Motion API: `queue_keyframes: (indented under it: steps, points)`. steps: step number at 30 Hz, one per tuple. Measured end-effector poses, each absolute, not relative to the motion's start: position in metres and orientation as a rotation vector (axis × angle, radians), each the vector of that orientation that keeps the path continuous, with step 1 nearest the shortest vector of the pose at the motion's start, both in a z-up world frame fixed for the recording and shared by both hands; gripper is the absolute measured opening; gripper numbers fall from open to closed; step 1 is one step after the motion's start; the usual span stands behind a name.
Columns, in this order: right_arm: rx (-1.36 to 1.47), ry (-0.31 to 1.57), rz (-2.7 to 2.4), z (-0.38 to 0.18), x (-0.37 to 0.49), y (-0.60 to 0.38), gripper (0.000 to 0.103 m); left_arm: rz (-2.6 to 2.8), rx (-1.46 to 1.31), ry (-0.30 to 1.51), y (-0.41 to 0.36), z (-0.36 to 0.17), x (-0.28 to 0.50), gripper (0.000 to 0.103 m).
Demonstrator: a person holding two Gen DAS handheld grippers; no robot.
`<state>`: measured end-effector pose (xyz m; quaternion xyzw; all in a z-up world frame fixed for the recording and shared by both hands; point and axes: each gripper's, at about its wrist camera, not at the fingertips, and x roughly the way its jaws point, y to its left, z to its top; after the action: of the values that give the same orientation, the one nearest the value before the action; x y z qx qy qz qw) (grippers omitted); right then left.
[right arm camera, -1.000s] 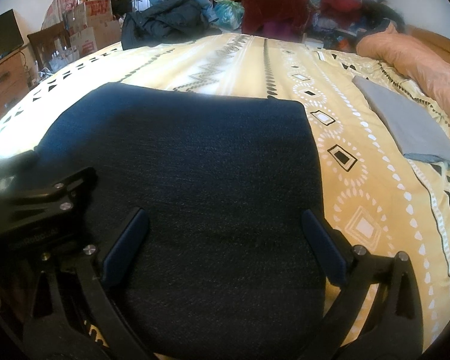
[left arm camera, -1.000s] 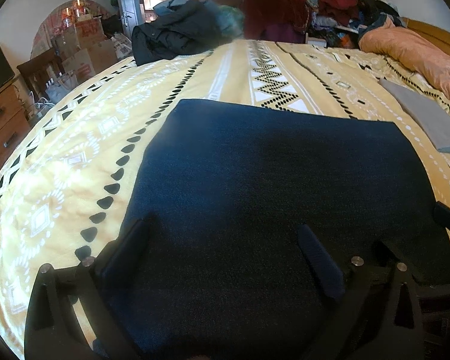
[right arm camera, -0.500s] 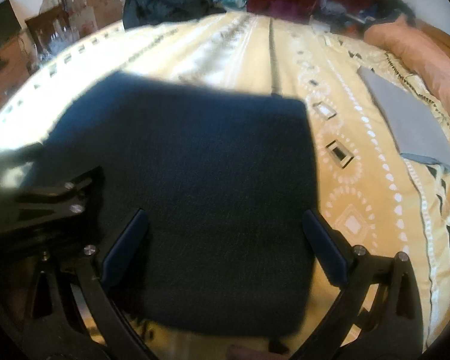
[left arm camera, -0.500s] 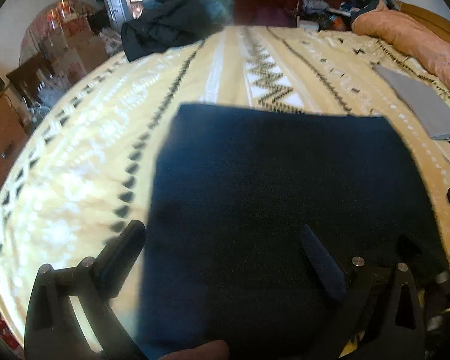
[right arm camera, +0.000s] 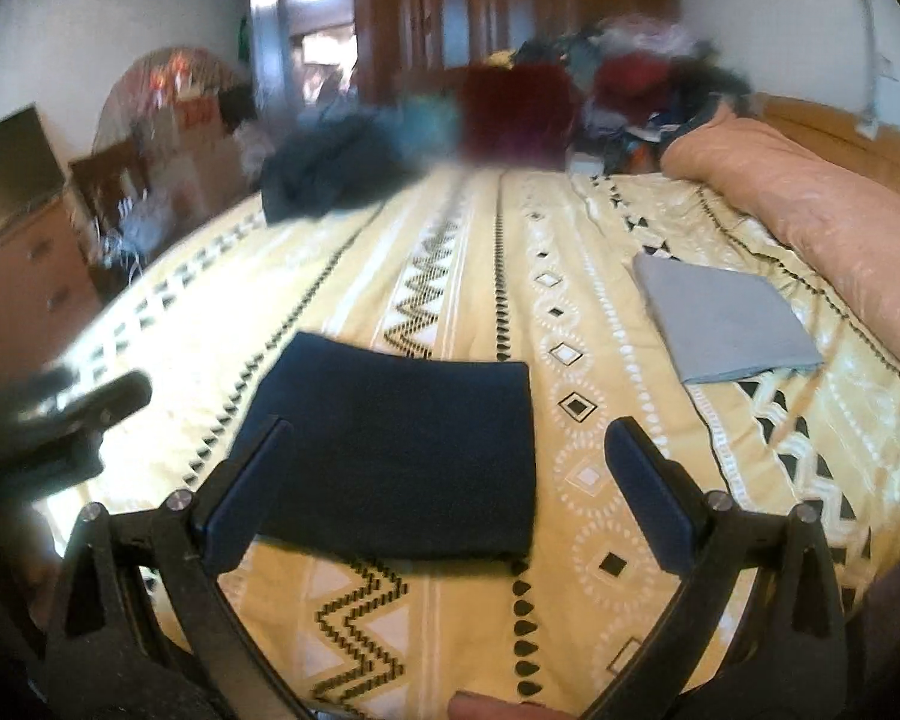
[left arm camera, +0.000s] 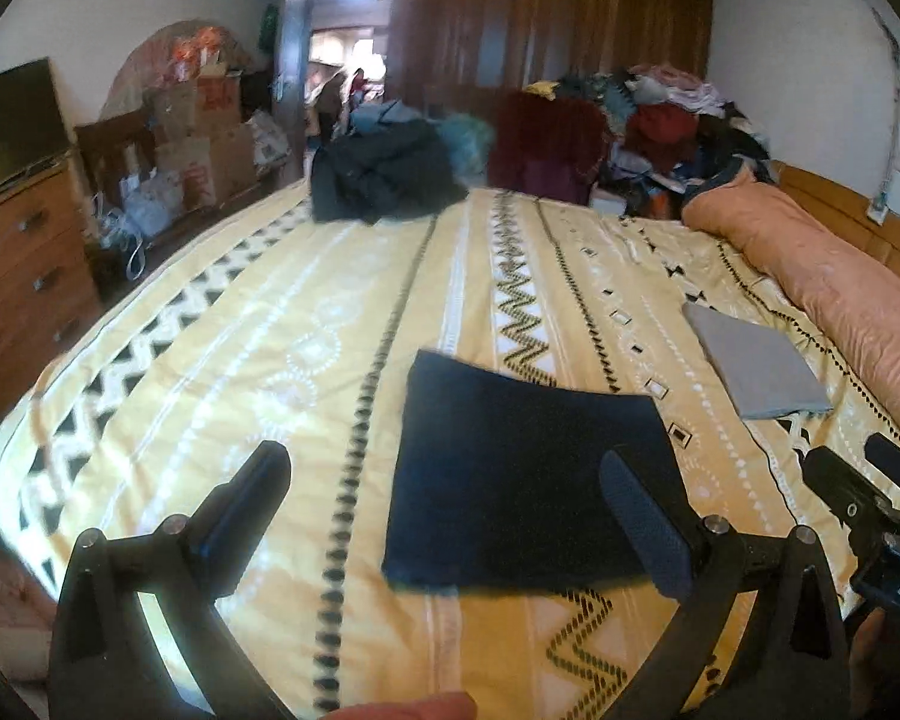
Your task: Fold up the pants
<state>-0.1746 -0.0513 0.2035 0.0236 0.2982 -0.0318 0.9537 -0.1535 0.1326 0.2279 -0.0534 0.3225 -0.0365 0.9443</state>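
Observation:
The dark blue pants (left arm camera: 522, 480) lie folded into a flat rectangle on the yellow patterned bedspread (left arm camera: 270, 360), also seen as the pants (right arm camera: 402, 456) in the right wrist view. My left gripper (left arm camera: 450, 504) hangs open well above the bed, nothing between its fingers. My right gripper (right arm camera: 444, 480) is open too, raised over the pants' near edge and holding nothing. The right gripper's body (left arm camera: 870, 498) shows at the right edge of the left wrist view; the left one (right arm camera: 60, 420) shows blurred at the left of the right wrist view.
A folded grey cloth (left arm camera: 750, 366) lies to the right on the bed, beside an orange bolster (left arm camera: 840, 288). A dark clothes heap (left arm camera: 384, 174) and piled laundry (left arm camera: 660, 126) sit at the far end. A wooden dresser (left arm camera: 18, 276) stands left.
Both grippers have lifted up and back from the folded pants, which looked large and close a second ago and now lie small below. Both stayed open.

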Motion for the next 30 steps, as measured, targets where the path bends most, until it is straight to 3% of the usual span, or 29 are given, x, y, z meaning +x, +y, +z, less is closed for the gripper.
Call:
queue_keyframes:
  steps: [17,30]
  points:
    - [0.068,0.751,-0.104,0.217,-0.204,-0.037,0.103,-0.013,0.053,0.721,0.099,0.252,-0.187,0.103]
    - [0.027,0.751,-0.092,0.217,-0.213,-0.029,0.103,-0.046,0.044,0.778,0.095,0.25,-0.186,0.103]
